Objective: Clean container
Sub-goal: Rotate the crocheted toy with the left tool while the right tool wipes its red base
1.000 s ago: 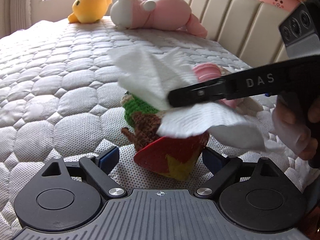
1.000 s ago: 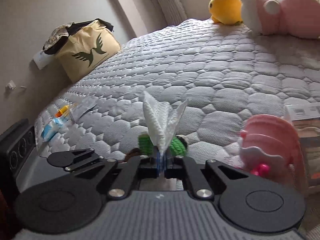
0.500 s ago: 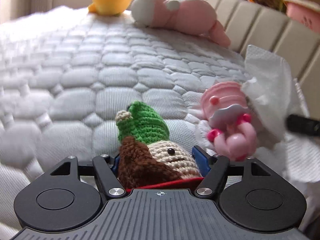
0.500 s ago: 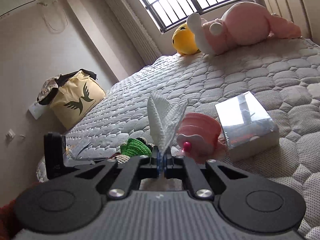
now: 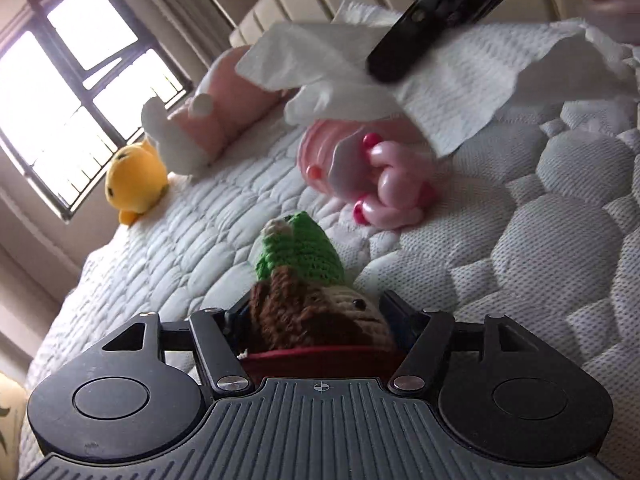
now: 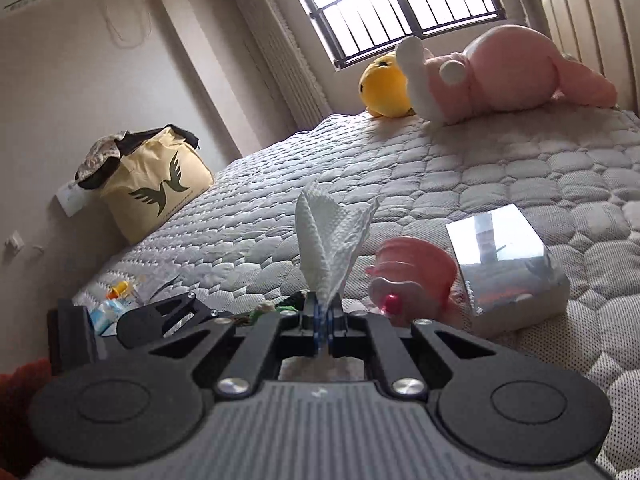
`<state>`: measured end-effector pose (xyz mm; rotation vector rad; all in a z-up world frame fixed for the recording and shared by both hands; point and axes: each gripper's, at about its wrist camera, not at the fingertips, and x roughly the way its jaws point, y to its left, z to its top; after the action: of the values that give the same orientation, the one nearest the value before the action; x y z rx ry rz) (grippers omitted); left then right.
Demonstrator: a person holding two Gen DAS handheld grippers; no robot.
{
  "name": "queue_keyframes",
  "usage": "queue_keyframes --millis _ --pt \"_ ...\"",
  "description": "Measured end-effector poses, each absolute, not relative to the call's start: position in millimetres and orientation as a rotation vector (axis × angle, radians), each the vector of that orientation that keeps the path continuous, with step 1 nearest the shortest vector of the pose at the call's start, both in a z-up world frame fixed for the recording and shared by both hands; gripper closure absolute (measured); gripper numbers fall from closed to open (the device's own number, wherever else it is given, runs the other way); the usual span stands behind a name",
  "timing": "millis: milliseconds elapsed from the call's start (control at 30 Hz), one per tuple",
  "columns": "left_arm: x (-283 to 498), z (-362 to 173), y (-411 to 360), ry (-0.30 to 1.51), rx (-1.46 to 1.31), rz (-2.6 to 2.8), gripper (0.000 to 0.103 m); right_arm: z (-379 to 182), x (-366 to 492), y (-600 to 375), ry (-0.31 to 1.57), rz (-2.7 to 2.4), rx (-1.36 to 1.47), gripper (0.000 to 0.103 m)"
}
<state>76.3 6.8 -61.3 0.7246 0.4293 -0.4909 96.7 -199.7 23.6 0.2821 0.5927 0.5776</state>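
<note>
My left gripper (image 5: 316, 312) is shut on a crocheted doll (image 5: 298, 280) with a green hat, brown hair and a red body, held just above the quilted bed. Beyond the doll a pink shell-shaped container (image 5: 352, 168) lies on the quilt. My right gripper (image 6: 323, 312) is shut on a white paper towel (image 6: 328, 240), which sticks up from its closed fingers. In the left wrist view that paper towel (image 5: 440, 80) hangs over the top of the pink container. From the right wrist, the pink container (image 6: 416, 276) is just right of the towel.
A shiny silver box (image 6: 508, 264) lies on the quilt right beside the pink container. A yellow plush (image 6: 384, 84) and a pink plush (image 6: 500, 72) lie by the window. A beige bag (image 6: 156, 188) stands left of the bed, and small packets (image 6: 112, 304) lie at the bed's near corner.
The left wrist view has rolled sideways with the doll still gripped. The right gripper and its paper towel have moved from the right edge to above the pink container.
</note>
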Motion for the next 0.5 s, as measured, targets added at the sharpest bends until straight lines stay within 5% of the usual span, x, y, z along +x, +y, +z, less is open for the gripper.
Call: queue_keyframes --millis 100,500 --pt "67.2 -53.2 13.3 0.434 0.581 -0.543 0.009 41.7 94.8 -174.1 0.562 0.642 0.234 0.098" --pt "61.1 -49.3 40.9 0.475 0.458 -0.476 0.009 15.3 131.9 -98.9 0.768 0.703 0.024 0.098"
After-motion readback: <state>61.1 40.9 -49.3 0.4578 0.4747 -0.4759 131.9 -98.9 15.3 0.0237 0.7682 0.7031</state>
